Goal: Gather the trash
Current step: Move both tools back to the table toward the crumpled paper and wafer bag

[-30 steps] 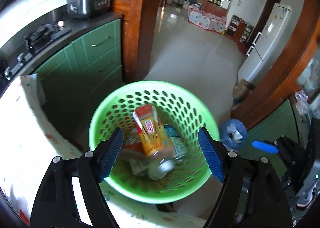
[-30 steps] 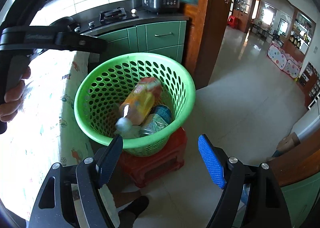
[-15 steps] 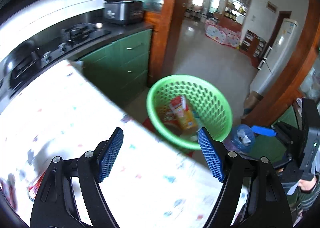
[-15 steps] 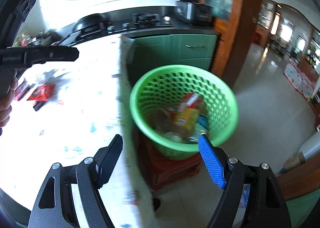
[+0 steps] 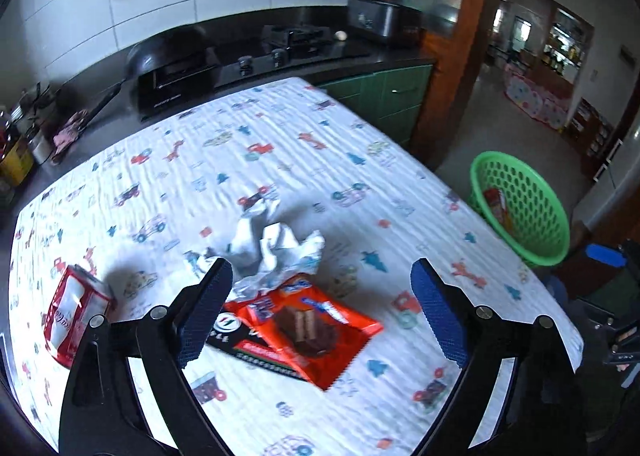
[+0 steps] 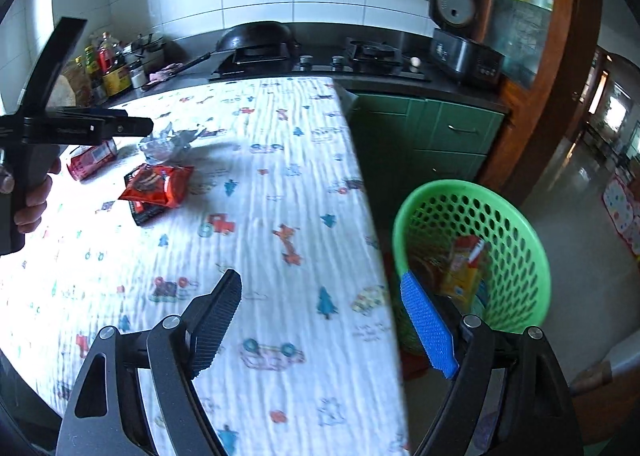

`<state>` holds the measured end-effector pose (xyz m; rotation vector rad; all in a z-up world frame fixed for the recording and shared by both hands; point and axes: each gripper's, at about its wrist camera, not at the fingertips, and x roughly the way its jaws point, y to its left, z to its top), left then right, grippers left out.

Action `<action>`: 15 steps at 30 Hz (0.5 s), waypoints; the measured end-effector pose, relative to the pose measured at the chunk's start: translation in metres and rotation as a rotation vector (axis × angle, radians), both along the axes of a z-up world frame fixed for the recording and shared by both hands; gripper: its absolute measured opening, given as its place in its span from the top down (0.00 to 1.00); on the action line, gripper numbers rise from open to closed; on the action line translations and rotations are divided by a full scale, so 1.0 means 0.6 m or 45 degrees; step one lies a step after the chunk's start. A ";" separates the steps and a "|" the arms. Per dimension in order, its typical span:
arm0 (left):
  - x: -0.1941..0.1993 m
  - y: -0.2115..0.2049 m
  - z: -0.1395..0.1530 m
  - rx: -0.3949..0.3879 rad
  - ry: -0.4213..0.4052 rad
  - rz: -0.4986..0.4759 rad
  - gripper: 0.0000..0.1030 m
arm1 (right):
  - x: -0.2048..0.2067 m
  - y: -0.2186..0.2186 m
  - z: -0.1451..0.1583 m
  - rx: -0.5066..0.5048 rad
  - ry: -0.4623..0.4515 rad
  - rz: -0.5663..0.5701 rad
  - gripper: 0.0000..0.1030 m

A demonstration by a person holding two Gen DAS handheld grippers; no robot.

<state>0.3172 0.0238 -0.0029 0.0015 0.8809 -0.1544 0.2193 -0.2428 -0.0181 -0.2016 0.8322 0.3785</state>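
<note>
My left gripper (image 5: 320,308) hovers over the table, jaws opening, with nothing pressed between them. Below it lie an orange snack wrapper (image 5: 308,330) on a black packet (image 5: 244,348), a crumpled white wrapper (image 5: 276,246) just beyond, and a red soda can (image 5: 72,320) on its side at the left. My right gripper (image 6: 324,320) hangs over the table's right edge, jaws opening and empty. The green basket (image 6: 516,276) beside it holds an orange drink carton (image 6: 464,268). In the right wrist view the orange snack wrapper (image 6: 158,183), red can (image 6: 92,157) and left gripper (image 6: 116,127) show far left.
The table wears a white cloth with cartoon prints (image 5: 320,159). Behind it runs a dark counter with a gas hob (image 6: 372,53), a wok (image 6: 256,35), a rice cooker (image 6: 460,39) and bottles (image 6: 104,67). Green cabinets (image 6: 440,135) and a wooden door frame (image 6: 560,75) stand right.
Both grippers swung away from above the green basket to over the table. The left one now sits above the wrappers and its jaws have widened. The basket has slid to the right.
</note>
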 end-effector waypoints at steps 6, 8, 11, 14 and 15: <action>0.034 0.075 -0.057 -0.050 0.099 0.085 0.05 | 0.012 0.070 -0.007 -0.002 0.018 0.090 0.23; 0.042 0.081 -0.071 -0.088 0.129 0.078 0.05 | 0.017 0.089 -0.009 -0.006 0.019 0.116 0.23; 0.056 0.078 -0.093 -0.099 0.159 0.067 0.05 | 0.024 0.118 -0.012 -0.008 0.026 0.151 0.23; 0.066 0.074 -0.108 -0.070 0.164 0.058 0.05 | 0.032 0.137 -0.018 -0.008 0.039 0.173 0.23; 0.072 0.074 -0.114 -0.083 0.174 0.053 0.05 | 0.036 0.143 -0.020 -0.009 0.045 0.177 0.23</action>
